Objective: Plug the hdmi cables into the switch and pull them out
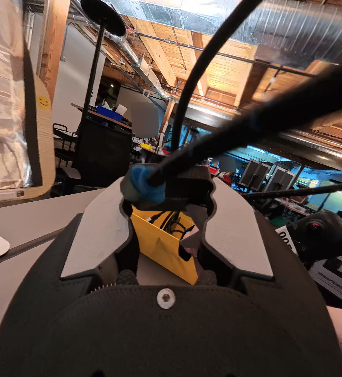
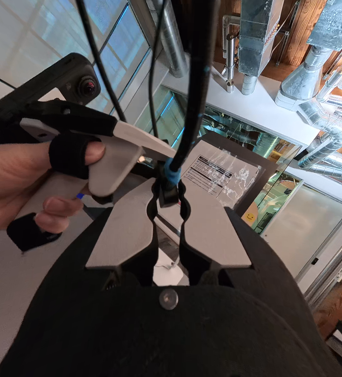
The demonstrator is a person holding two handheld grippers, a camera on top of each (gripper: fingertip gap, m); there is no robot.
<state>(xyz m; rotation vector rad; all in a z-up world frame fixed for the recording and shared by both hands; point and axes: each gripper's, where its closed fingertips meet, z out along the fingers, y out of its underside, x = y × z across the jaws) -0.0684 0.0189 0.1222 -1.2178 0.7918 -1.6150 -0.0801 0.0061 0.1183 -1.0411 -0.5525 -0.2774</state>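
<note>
**Both grippers hold the switch and a cable plug up in the air**

The left gripper (image 1: 167,195) is closed on a small black HDMI switch (image 1: 188,183), which it holds between its fingertips, lifted above the grey table (image 1: 23,224). A black braided cable (image 1: 247,130) with a blue collar (image 1: 145,183) goes into the switch from the upper right. Below the fingers stands a yellow bin (image 1: 158,240) with more cables inside.

In the right wrist view, the right gripper (image 2: 168,193) is narrow and grips the black plug (image 2: 168,195) of this cable, just under the blue collar (image 2: 172,175). The cable (image 2: 196,102) rises up from the plug. The left gripper (image 2: 158,161) comes from the left, held by a hand (image 2: 23,173) with black finger straps, and its fingertip nearly touches the plug.
</note>
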